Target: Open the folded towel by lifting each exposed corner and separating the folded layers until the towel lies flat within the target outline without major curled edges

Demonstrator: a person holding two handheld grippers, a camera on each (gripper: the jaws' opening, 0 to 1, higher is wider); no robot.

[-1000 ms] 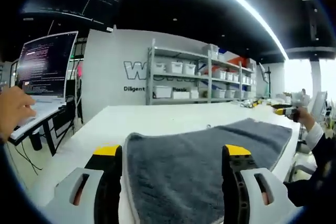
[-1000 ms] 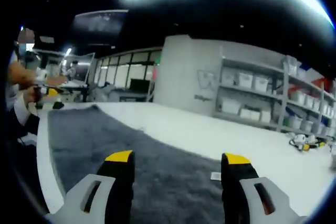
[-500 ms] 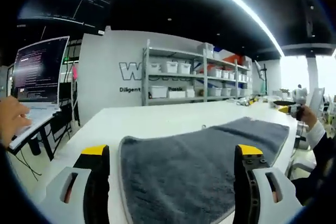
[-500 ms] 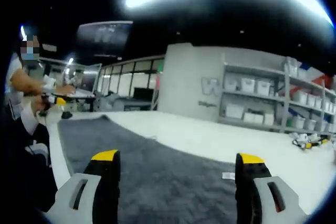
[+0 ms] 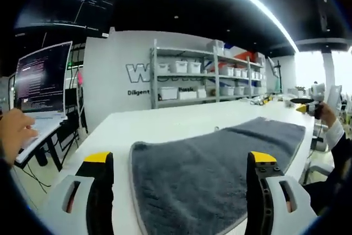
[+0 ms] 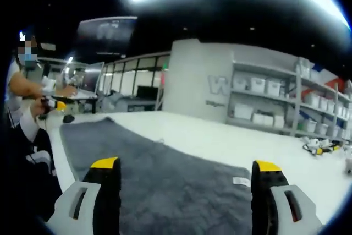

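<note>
Over the last 1 second both grippers had let their jaws spread wider; in the left gripper view the left gripper [image 5: 179,160] stood with its 2 yellow-tipped jaws well apart and nothing between them but the towel [image 5: 214,163] lying beyond, and in the right gripper view the right gripper [image 6: 187,166] was spread the same way, holding nothing; both views had also shifted a little, which I took for the hands moving, not the towel.

The grey towel lay spread on the white counter [image 5: 159,125] as 1 broad sheet; its pale edge ran round the corner nearest the left gripper, and the far end reached toward the person's hand [image 5: 324,115] at the counter's right edge; in the right gripper view the towel [image 6: 165,174] stretched away from the gripper toward the far left, with a small white label [image 6: 240,181] at the edge nearest the right jaw; no folded layer or curled corner showed in either view, though the part of the towel closest under the jaws was hidden; no target outline was visible on the counter.

I judged the widened jaws to mean the corners had been let go and the unfolding was at or near its end; what remained was likely a check of the edges.
</note>
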